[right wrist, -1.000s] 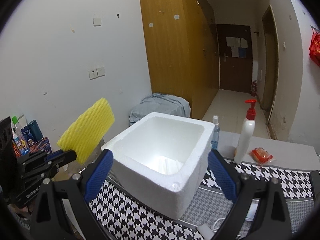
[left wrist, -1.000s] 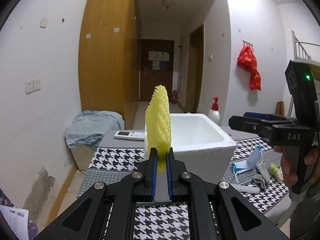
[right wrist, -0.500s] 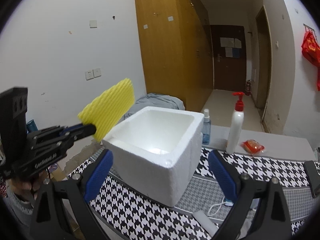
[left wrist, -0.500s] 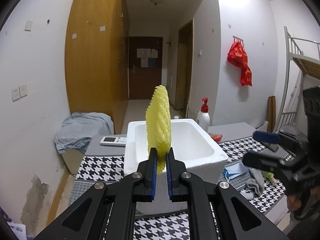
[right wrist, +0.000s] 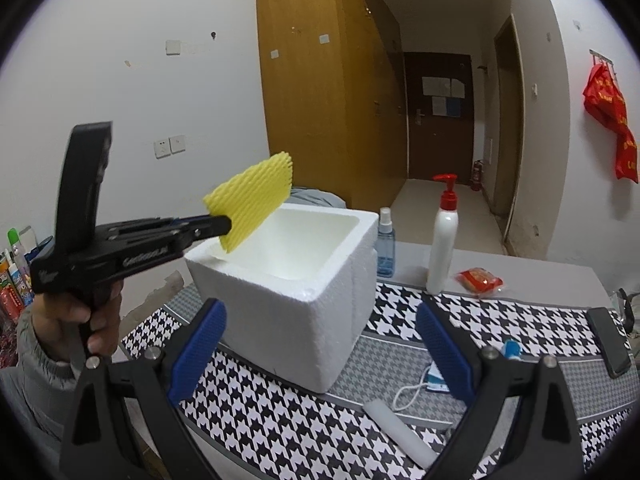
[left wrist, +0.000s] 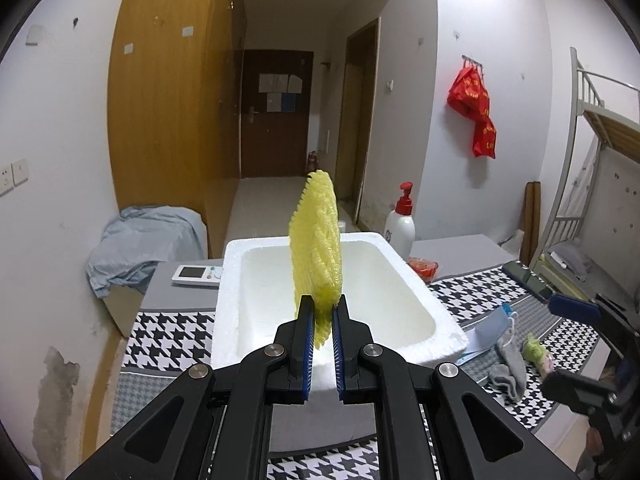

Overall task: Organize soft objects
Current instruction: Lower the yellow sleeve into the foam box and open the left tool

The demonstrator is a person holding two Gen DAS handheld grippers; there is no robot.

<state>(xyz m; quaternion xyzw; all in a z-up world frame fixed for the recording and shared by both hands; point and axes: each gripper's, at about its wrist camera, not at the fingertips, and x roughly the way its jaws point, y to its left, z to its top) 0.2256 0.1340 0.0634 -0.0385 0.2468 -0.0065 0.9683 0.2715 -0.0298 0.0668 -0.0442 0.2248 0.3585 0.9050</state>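
Observation:
My left gripper [left wrist: 320, 312] is shut on the lower edge of a yellow foam net sleeve [left wrist: 318, 248], which stands upright over the near rim of a white foam box [left wrist: 440, 320]. The right wrist view shows the same left gripper [right wrist: 224, 224] holding the yellow sleeve [right wrist: 250, 200] above the box's [right wrist: 288, 312] left rim, with a hand [right wrist: 80, 320] on its handle. My right gripper [right wrist: 320, 344] is open, nothing between its blue pads, in front of the box. A grey sock [left wrist: 508, 368], a blue face mask [left wrist: 488, 332] and a small green soft thing [left wrist: 534, 350] lie right of the box.
The table wears a houndstooth cloth [right wrist: 500, 320]. Behind the box stand a white pump bottle [right wrist: 442, 240] and a blue spray bottle [right wrist: 385, 244], with a red snack packet [right wrist: 478, 280] nearby. A remote [left wrist: 196, 276], a phone [right wrist: 610, 340] and a white roll [right wrist: 400, 432] also lie there.
My left gripper has carried the yellow sleeve rightward, from beside the box to over its near rim. The right gripper has drifted a little right and lower, still open.

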